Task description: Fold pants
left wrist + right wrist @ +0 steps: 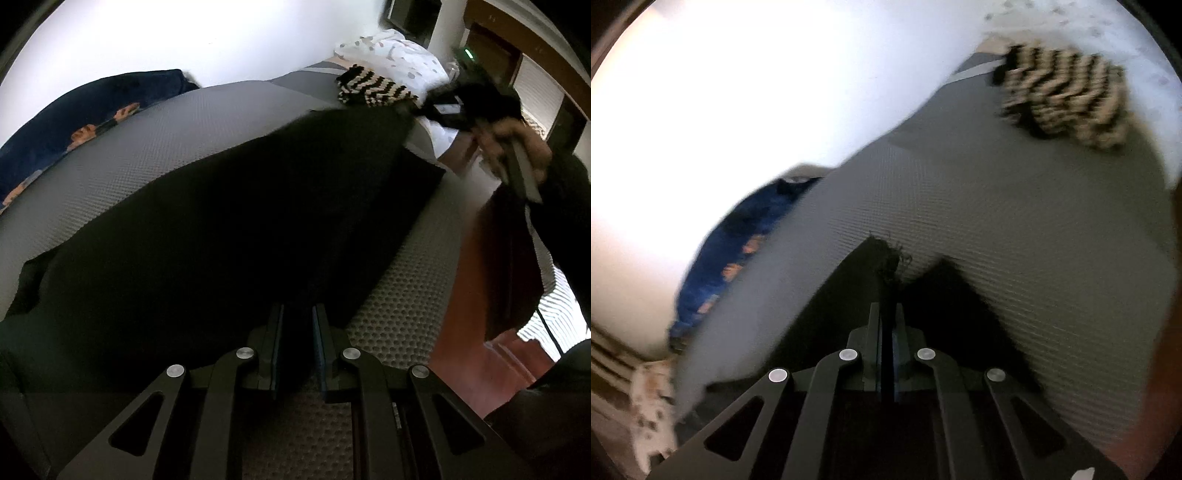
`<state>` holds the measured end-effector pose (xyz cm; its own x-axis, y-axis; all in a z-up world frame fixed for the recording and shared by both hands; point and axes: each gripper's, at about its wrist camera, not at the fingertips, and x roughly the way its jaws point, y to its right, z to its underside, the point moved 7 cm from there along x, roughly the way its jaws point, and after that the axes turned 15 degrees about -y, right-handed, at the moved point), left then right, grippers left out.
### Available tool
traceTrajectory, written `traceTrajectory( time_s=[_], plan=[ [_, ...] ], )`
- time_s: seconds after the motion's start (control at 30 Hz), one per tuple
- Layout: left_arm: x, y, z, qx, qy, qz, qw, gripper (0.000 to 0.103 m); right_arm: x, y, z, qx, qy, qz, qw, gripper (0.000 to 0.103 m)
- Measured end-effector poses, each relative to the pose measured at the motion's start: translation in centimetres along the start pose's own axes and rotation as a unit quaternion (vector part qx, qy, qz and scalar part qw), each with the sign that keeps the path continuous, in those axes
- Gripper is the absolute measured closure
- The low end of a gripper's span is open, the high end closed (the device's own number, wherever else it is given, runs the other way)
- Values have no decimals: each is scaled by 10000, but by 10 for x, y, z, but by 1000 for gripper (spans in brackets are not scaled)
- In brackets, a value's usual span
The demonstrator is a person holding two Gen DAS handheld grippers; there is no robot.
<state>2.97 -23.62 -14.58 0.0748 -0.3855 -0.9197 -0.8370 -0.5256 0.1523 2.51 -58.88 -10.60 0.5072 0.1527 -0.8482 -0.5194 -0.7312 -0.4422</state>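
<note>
Pinning pants (221, 229) between its fingers, left gripper (298, 328) anchors them; right gripper (888, 317) clamps the far hem ahead for folding.

Both wrist views angle down, close (sharing the mattress (207, 122)).

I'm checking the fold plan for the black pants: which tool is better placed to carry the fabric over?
Right. The right tool is clamped on the black pants at their far end, lifted off the grey mattress. The left tool pins the near end.
</note>
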Motion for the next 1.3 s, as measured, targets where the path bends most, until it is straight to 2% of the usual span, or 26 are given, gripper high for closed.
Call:
traceTrajectory(
  time_s=[0.1, 0.17, 0.3, 0.43, 0.5, 0.6, 0.63, 0.67, 0.8, 1.0, 1.1, 1.17, 1.27, 1.3],
  plan=[
    [4, 1, 4, 126, -87, 14, 9999, 87, 7, 33, 33, 196, -234, 481, 9984, 99],
    [10, 0, 7, 200, -192, -34, 9996, 87, 20, 52, 51, 440, -433, 542, 9966, 99],
    [11, -4, 9, 150, -226, -1, 9996, 87, 16, 62, 57, 720, -293, 303, 9965, 100],
    [11, -7, 8, 26, -216, 97, 9997, 87, 16, 65, 57, 877, -466, 0, 9951, 93],
    [10, -7, 9, -32, -215, 138, 9997, 87, 10, 69, 58, 1015, -454, -282, 9934, 86],
    [8, -7, 10, -79, -230, 215, 9995, 87, 4, 67, 60, 1029, -397, -318, 9934, 87],
    [6, -8, 11, -111, -239, 267, 9993, 87, 1, 66, 59, 951, -338, -351, 9943, 91],
    [4, -9, 12, -153, -224, 302, 9992, 86, -1, 65, 59, 873, -293, -320, 9952, 98],
    [-2, -19, 21, -405, -267, 419, 9979, 81, 5, 69, 59, 807, -335, 31, 9962, 99],
    [-8, -35, 39, -631, -290, 528, 9962, 79, 3, 68, 67, 590, -233, 678, 9957, 100],
    [-8, -37, 40, -685, -292, 617, 9953, 79, 10, 73, 68, 646, -296, 730, 9948, 100],
    [-9, -37, 40, -678, -307, 612, 9953, 79, 9, 72, 66, 647, -377, 757, 9943, 97],
    [-15, -39, 39, -776, -270, 692, 9942, 79, -1, 68, 65, 628, -405, 865, 9934, 80],
    [-19, -42, 39, -827, -208, 696, 9939, 79, -6, 65, 63, 584, -351, 944, 9932, 79]
  ],
)
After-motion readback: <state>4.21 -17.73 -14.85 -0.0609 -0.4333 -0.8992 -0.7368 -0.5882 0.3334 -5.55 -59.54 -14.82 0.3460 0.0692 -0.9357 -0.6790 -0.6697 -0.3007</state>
